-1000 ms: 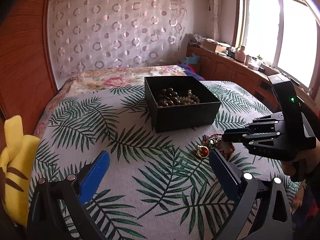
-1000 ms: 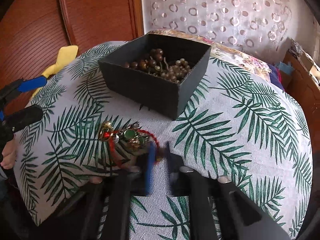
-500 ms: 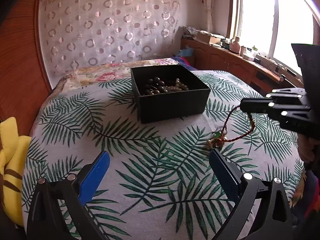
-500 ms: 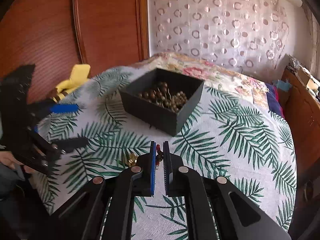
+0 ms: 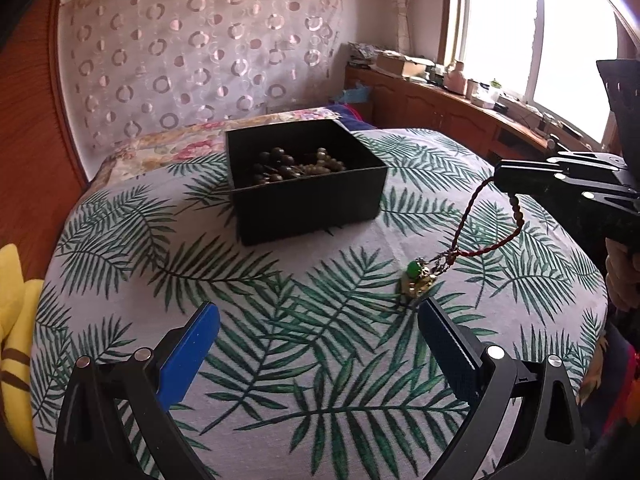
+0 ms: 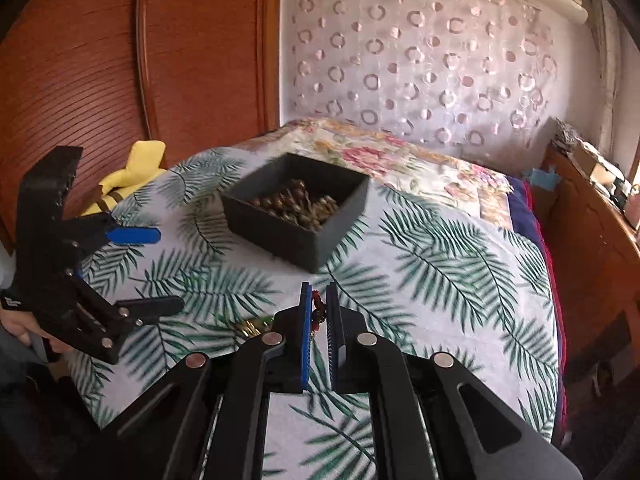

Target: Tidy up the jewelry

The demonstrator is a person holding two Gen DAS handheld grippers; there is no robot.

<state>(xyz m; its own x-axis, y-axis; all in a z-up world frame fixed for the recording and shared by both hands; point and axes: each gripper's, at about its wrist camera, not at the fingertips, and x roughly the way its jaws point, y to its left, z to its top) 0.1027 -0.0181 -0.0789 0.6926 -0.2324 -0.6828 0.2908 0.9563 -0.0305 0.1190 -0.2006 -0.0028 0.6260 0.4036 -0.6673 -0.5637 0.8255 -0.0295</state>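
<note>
From the left wrist view, I am holding the left gripper point(image 5: 318, 344) with its jaws standing wide and nothing between them, above the palm-leaf bedspread point(image 5: 248, 360). The black box point(image 5: 306, 184) of beads is sitting well ahead of the jaws. Just beyond the right jaw tip, the red cord bracelet point(image 5: 486, 236) is hanging from the right gripper point(image 5: 505, 176), its green and gold charm cluster point(image 5: 417, 280) low over the bedspread; I cannot tell whether it is touching.

From the right wrist view, the right gripper point(image 6: 318, 312) is pinching the red cord point(image 6: 318, 306) between jaws drawn nearly together. The black box point(image 6: 296, 216) is lying ahead of the jaws, and the left gripper point(image 6: 148, 268) is gaping off to their left.
</note>
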